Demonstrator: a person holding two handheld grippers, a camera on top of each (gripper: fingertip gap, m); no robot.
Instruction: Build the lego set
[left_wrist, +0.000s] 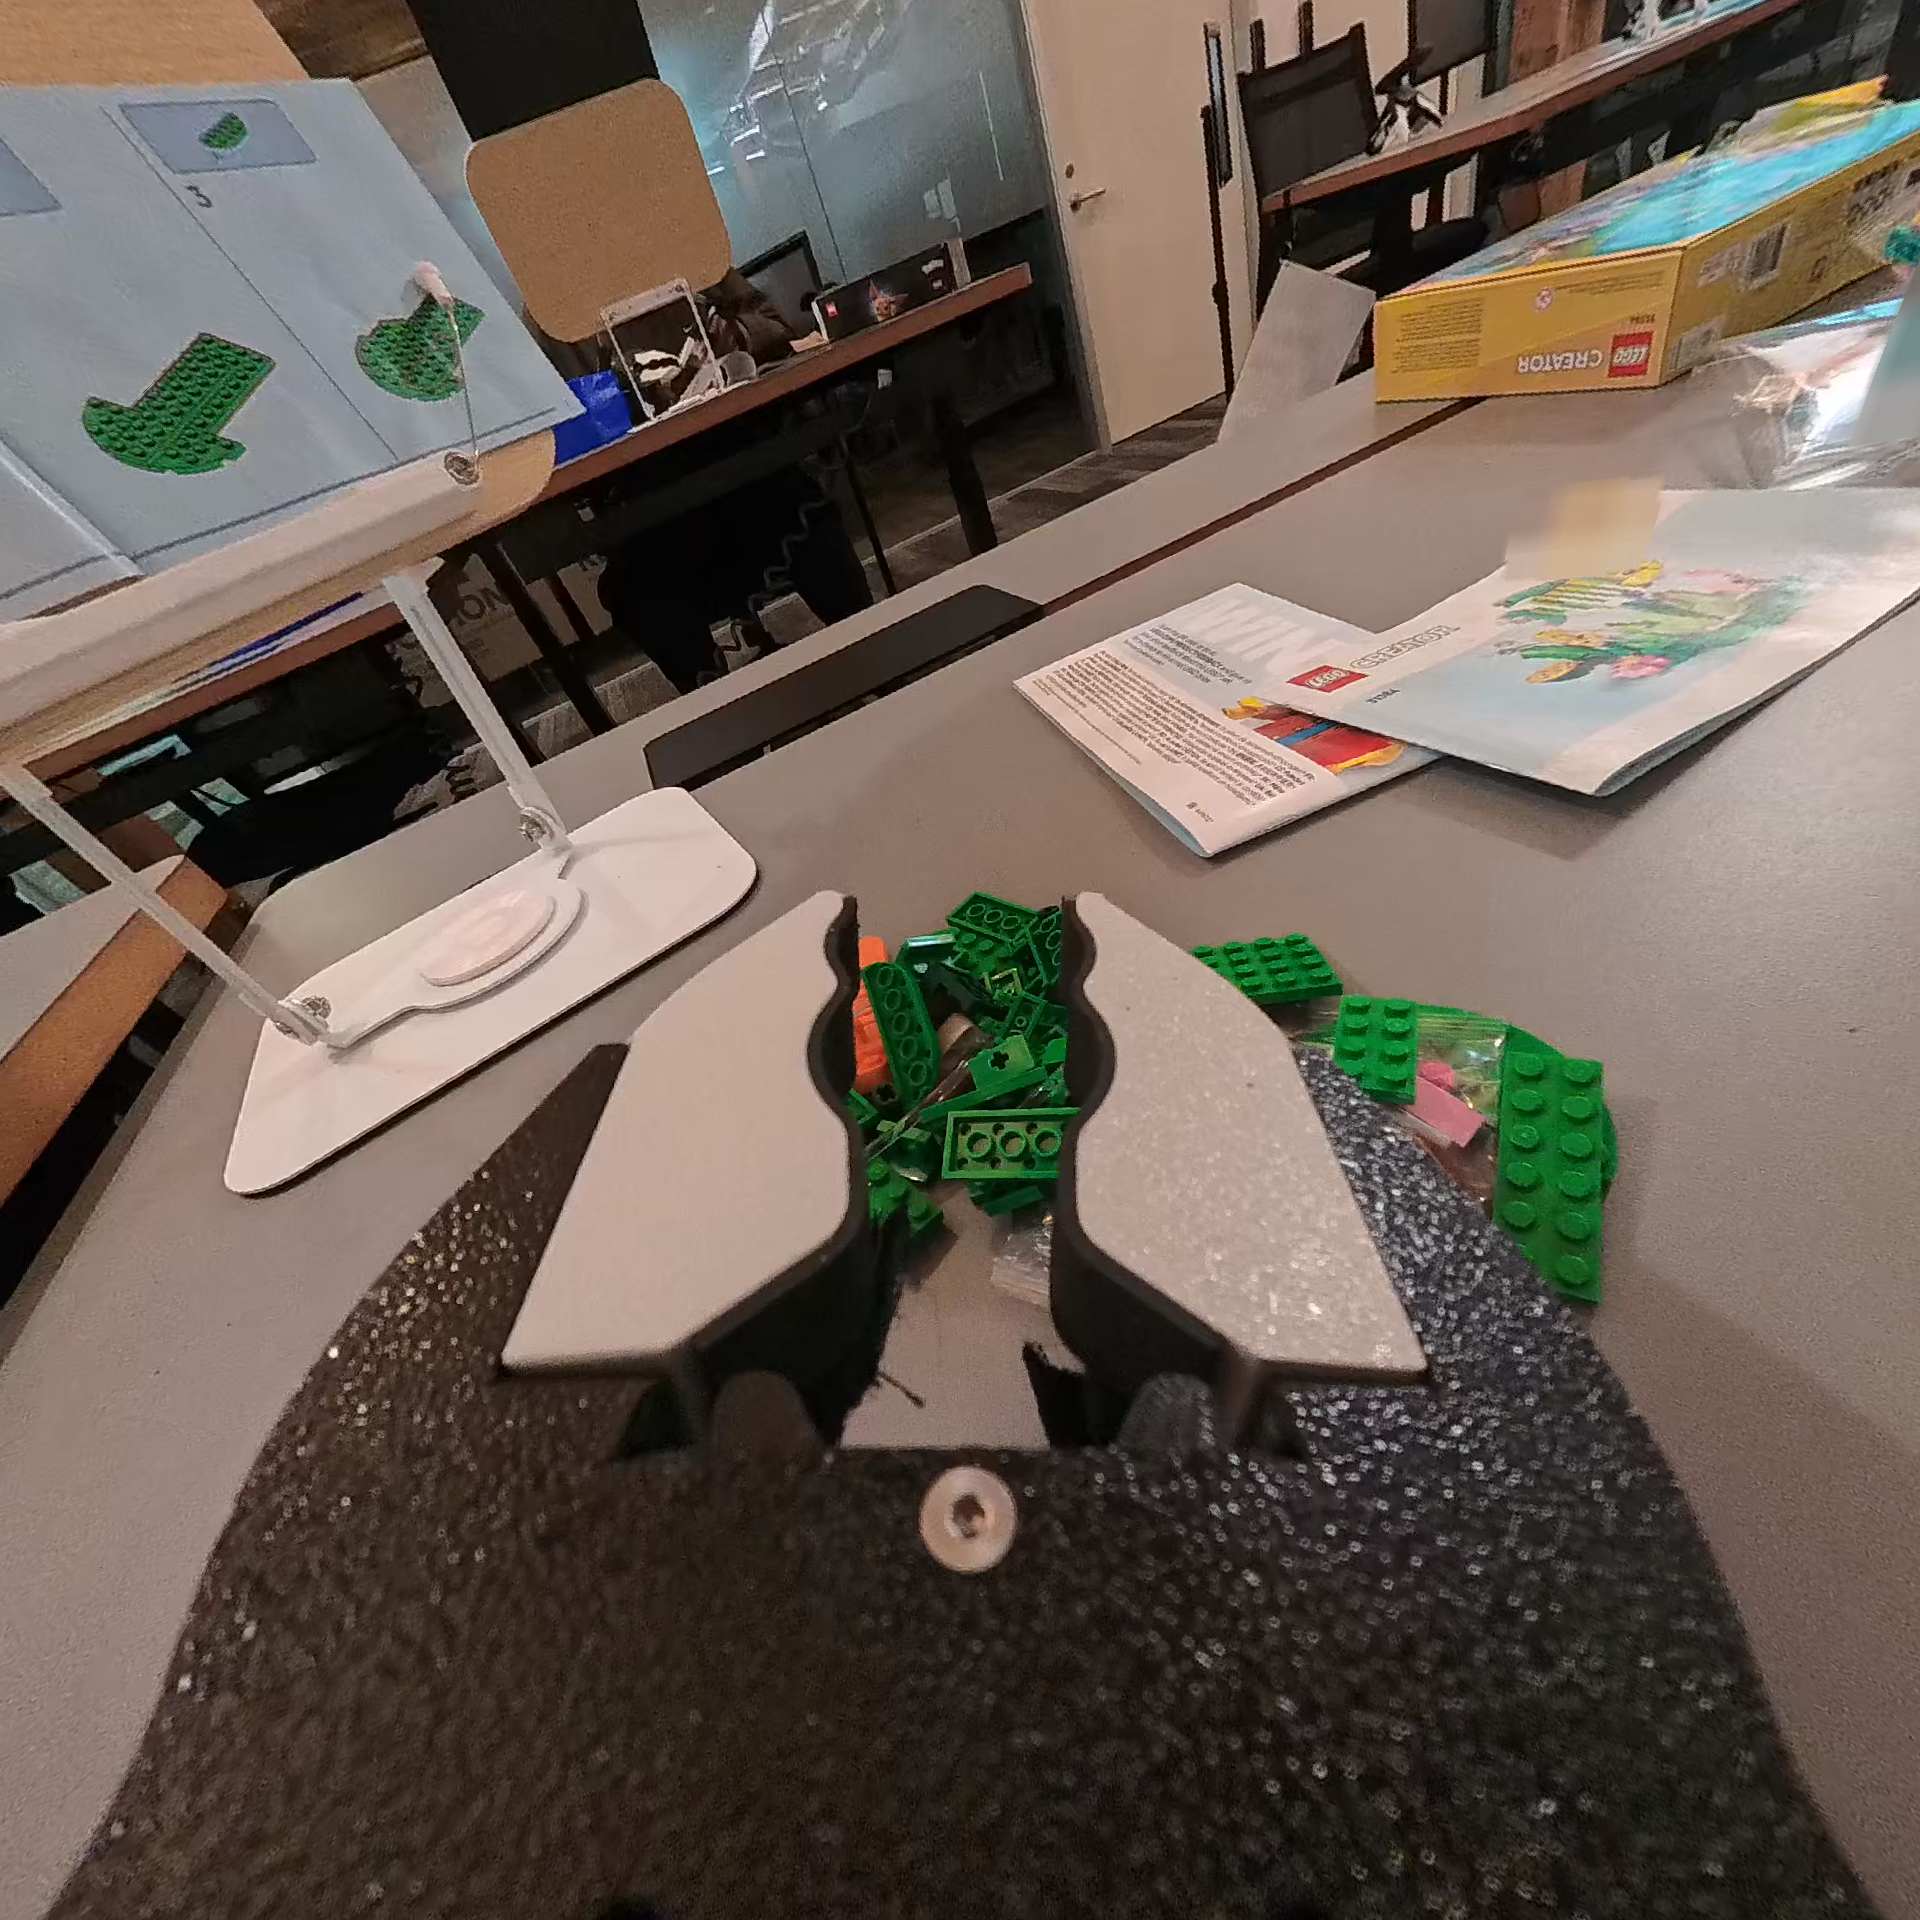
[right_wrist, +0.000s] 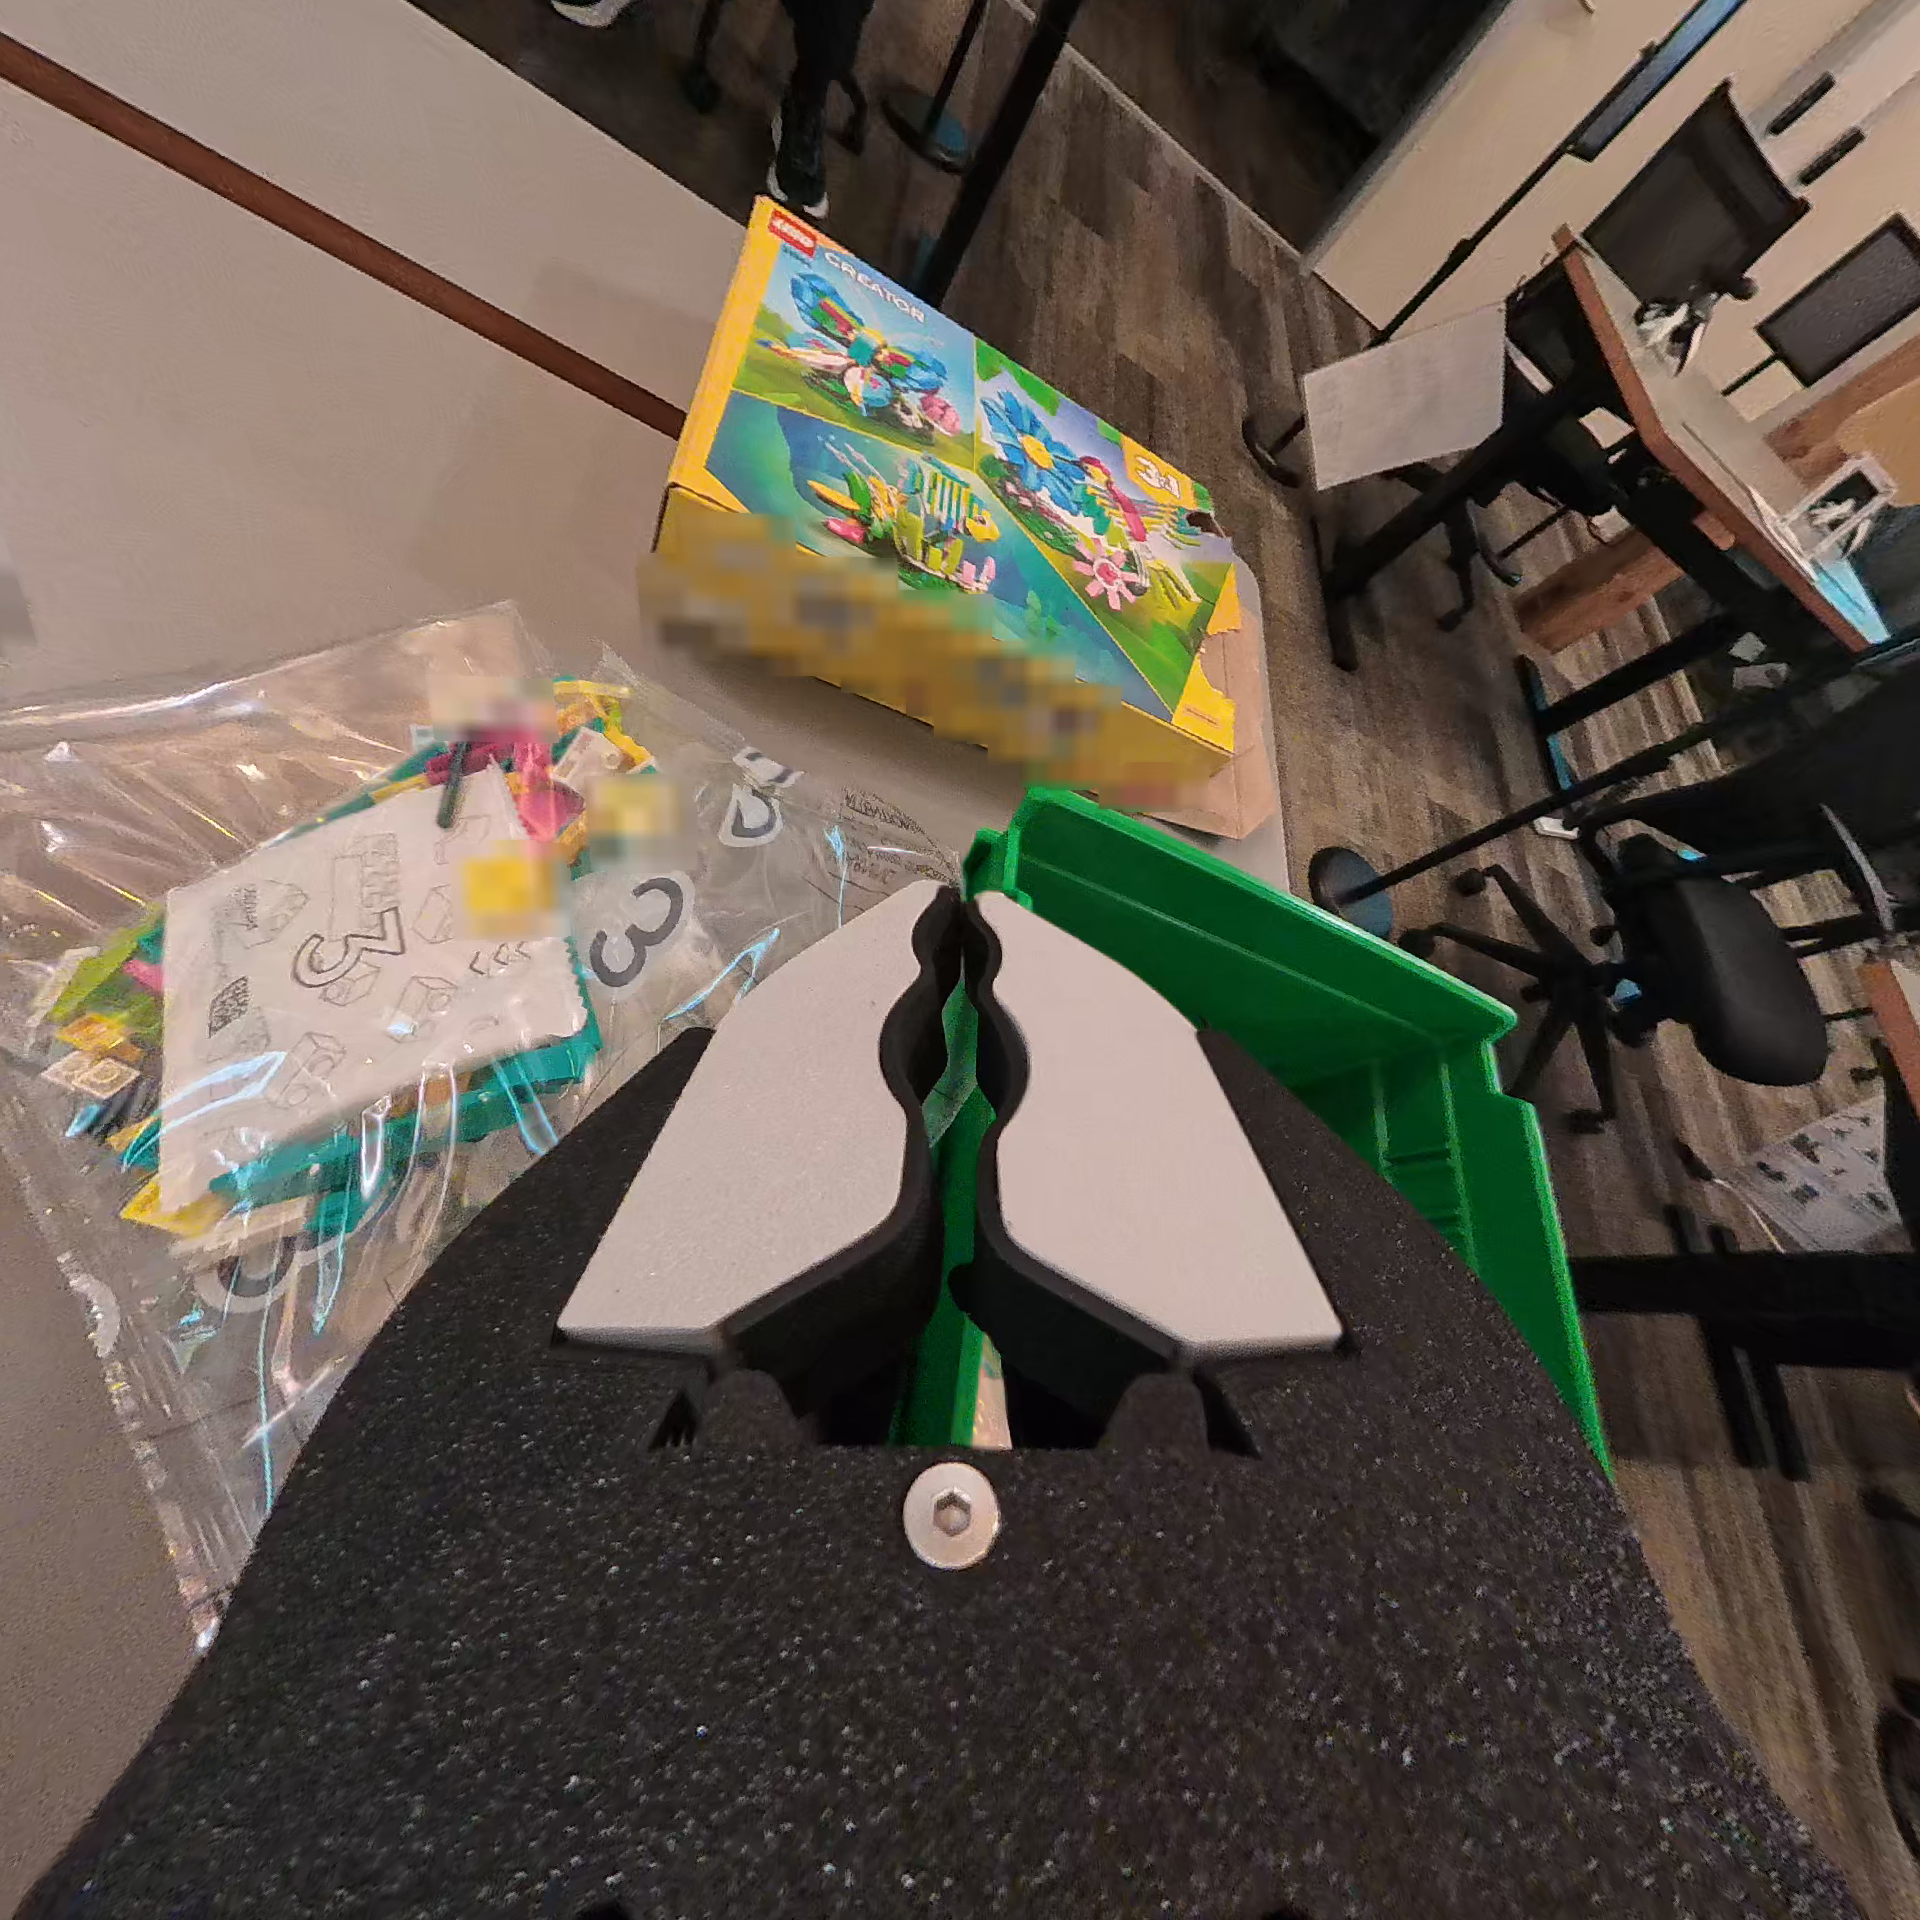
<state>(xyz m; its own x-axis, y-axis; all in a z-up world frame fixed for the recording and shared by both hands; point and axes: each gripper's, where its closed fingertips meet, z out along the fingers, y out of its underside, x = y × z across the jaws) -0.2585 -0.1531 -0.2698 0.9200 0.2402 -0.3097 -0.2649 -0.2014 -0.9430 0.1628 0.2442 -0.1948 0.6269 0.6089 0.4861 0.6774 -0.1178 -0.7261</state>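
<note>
In the left wrist view my left gripper (left_wrist: 961, 935) is open and empty, low over a loose pile of small green lego pieces (left_wrist: 987, 1101) on the grey table (left_wrist: 1558, 935); the pile lies between the fingers. Green plates (left_wrist: 1553, 1164) and a small clear bag with pink pieces (left_wrist: 1444, 1091) lie just to the right. In the right wrist view my right gripper (right_wrist: 964, 904) is shut on the wall of a green plastic tray (right_wrist: 1299, 997), tilted near the table's edge. A clear bag of coloured pieces (right_wrist: 364, 987) lies to its left.
An open instruction booklet (left_wrist: 208, 343) rests on a white stand (left_wrist: 468, 977) at the left. Two more booklets (left_wrist: 1455, 675) lie at the back right. The yellow set box (right_wrist: 935, 520) sits at the table's far edge. Chairs and desks stand beyond. My hands' fingertips stand some 60 cm from each other.
</note>
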